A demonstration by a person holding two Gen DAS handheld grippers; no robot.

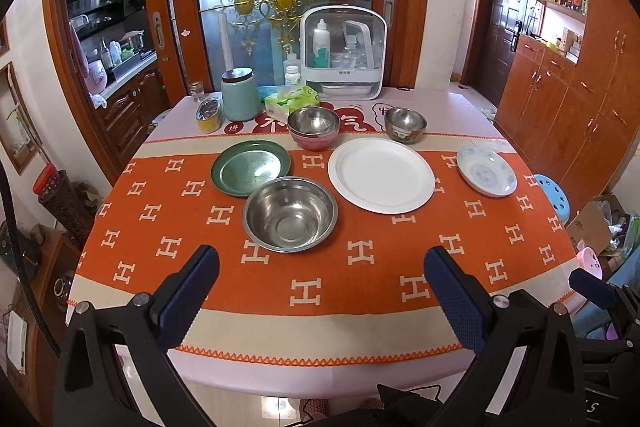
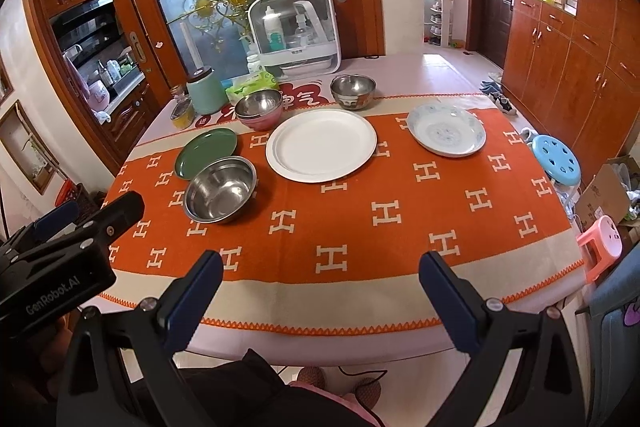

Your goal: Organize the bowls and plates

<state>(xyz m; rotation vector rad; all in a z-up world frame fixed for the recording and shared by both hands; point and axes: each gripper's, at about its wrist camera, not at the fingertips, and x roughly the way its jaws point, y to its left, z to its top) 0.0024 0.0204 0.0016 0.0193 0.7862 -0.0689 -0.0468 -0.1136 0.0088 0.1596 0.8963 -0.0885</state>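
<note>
Wooden cabinets and a glass sliding door with gold ornament close the room behind an orange cloth [image 1: 320, 267] patterned with white H shapes, which covers the surface. Both tools hang over the near edge: the left tool [image 1: 322, 267] has its blue-padded fingers spread wide, holding and touching nothing, and the right tool [image 2: 320, 271] is spread just as wide, also holding nothing. Nearest the left tool sits a large steel bowl [image 1: 291, 214], its far-left rim just beside a green plate [image 1: 251, 167]. Right of these lies a large white plate [image 1: 381, 175], and further right, well apart, a blue-patterned dish [image 1: 486, 169]. Beyond the white plate stand a steel bowl stacked in a pink bowl [image 1: 313, 127] on the left and a small steel bowl [image 1: 405, 123] on the right. Along the far edge are a mint canister [image 1: 239, 93], a green tissue pack [image 1: 291, 100], a yellow tin [image 1: 209, 115], and a white bottle cabinet [image 1: 343, 51]. Off the right side of the surface stand a blue stool [image 2: 555, 159] and a pink stool [image 2: 604, 235].
</note>
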